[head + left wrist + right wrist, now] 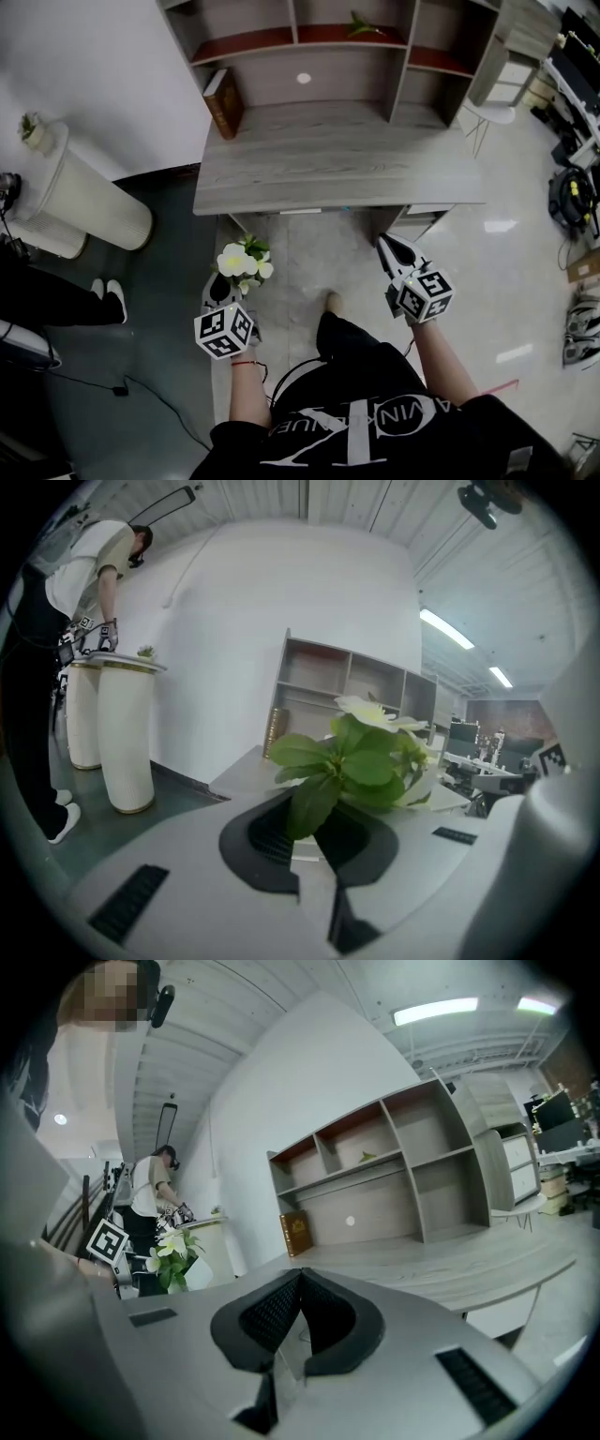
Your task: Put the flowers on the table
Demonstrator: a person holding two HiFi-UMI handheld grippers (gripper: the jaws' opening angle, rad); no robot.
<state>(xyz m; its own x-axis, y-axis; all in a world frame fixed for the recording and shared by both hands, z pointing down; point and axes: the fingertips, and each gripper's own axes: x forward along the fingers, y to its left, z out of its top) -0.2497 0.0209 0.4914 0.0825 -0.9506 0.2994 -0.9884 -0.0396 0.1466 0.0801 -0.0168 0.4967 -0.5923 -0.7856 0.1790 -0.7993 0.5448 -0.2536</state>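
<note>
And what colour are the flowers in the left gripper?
The flowers are white; the head view shows this best.

White print runs across the black shirt (375, 436). The letters "VIN" come through, and the rest folds away too much to read. On the left gripper (228, 284) and right gripper (383, 244), the cubes show black-and-white square markers, patterns only, no letters. The book (297, 1234) at the desk's back left corner has a gold emblem, but its lettering is too small to read.

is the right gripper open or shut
Shut. The right gripper shows its jaws meeting at the tips in its own view, nothing between them.
</note>
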